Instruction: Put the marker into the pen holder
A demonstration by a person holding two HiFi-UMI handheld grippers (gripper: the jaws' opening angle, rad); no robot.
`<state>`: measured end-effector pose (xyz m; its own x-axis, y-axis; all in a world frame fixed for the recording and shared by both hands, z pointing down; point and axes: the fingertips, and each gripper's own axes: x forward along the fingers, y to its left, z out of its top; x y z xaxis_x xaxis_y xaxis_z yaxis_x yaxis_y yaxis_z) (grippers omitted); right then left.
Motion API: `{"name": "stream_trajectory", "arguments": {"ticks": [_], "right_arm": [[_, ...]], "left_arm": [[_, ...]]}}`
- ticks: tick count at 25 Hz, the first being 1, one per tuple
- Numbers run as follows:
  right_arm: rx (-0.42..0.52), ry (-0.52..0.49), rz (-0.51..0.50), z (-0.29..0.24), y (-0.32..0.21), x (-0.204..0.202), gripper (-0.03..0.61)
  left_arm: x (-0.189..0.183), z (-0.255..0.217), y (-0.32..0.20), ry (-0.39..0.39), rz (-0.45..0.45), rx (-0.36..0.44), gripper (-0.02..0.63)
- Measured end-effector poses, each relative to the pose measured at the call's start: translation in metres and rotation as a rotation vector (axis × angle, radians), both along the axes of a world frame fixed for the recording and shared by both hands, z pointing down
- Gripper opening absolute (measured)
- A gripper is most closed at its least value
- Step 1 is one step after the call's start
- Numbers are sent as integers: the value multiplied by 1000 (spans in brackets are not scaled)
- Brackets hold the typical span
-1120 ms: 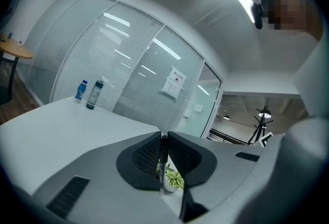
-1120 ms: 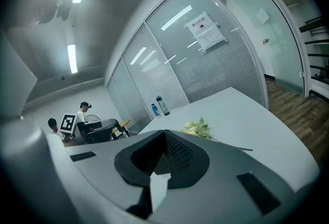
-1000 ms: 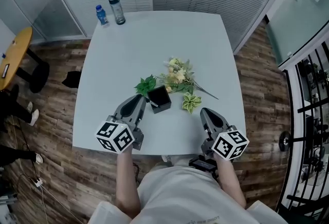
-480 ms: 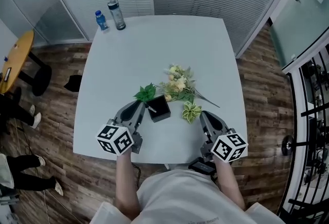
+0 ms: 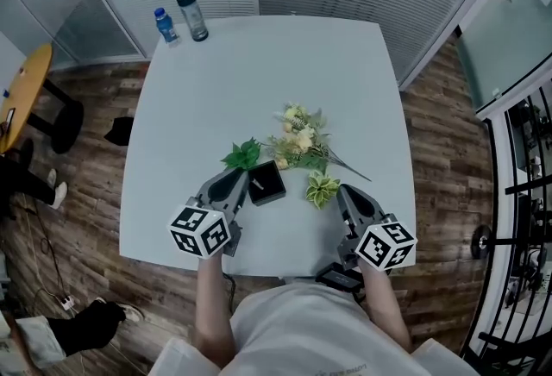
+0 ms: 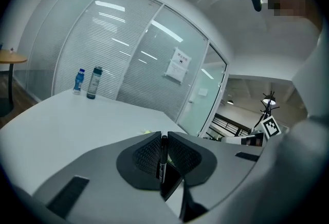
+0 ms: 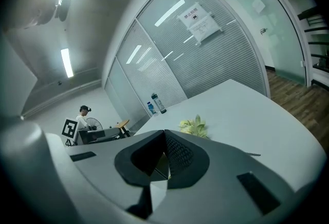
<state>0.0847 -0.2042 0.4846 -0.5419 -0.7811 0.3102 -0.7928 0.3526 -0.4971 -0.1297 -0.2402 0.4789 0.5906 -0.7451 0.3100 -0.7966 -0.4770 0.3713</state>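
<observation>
The black square pen holder (image 5: 267, 183) stands on the pale table (image 5: 207, 98) near its front edge. Just to its left, my left gripper (image 5: 242, 179) is shut on a slim black marker (image 5: 256, 184), whose free end reaches over the holder's left rim. The left gripper view shows the marker (image 6: 163, 159) upright, clamped between the ribbed pads of that gripper (image 6: 163, 138), with the holder's dark opening (image 6: 173, 183) right below. My right gripper (image 5: 341, 191) rests to the holder's right, near a variegated leaf, shut and empty. In its own view this gripper (image 7: 164, 133) has its jaws together.
A spray of artificial flowers (image 5: 298, 138) with green leaves (image 5: 244, 154) lies just behind the holder, and a pale leaf (image 5: 322, 188) sits to its right. Two bottles (image 5: 191, 14) stand at the far left corner. Wooden floor surrounds the table, with a round side table (image 5: 21, 98) at left.
My left gripper has edged right toward the pen holder, bringing the marker's end over its rim. The right gripper has barely moved.
</observation>
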Motion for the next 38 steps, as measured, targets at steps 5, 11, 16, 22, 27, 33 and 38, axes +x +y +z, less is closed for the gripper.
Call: {"name": "stream_trajectory", "arguments": {"ticks": [5, 11, 16, 22, 27, 33, 38], "right_arm": [[-28, 2, -10, 12, -6, -3, 17], [-54, 9, -13, 24, -12, -4, 17], [-64, 13, -7, 30, -20, -3, 17], [-80, 20, -4, 36, -27, -2, 17], [-99, 25, -16, 43, -28, -9, 17], [-112, 24, -31, 50, -30, -15, 17], [-116, 25, -38, 50, -33, -18, 17]], "left_arm": [[3, 17, -5, -20, 11, -35, 43], [8, 35, -9, -24, 27, -75, 43], [14, 50, -12, -27, 54, -106, 43], [21, 59, -15, -65, 86, -123, 43], [25, 68, -16, -128, 112, -126, 43], [26, 80, -17, -210, 136, -129, 43], [23, 81, -19, -186, 129, -140, 43]]}}
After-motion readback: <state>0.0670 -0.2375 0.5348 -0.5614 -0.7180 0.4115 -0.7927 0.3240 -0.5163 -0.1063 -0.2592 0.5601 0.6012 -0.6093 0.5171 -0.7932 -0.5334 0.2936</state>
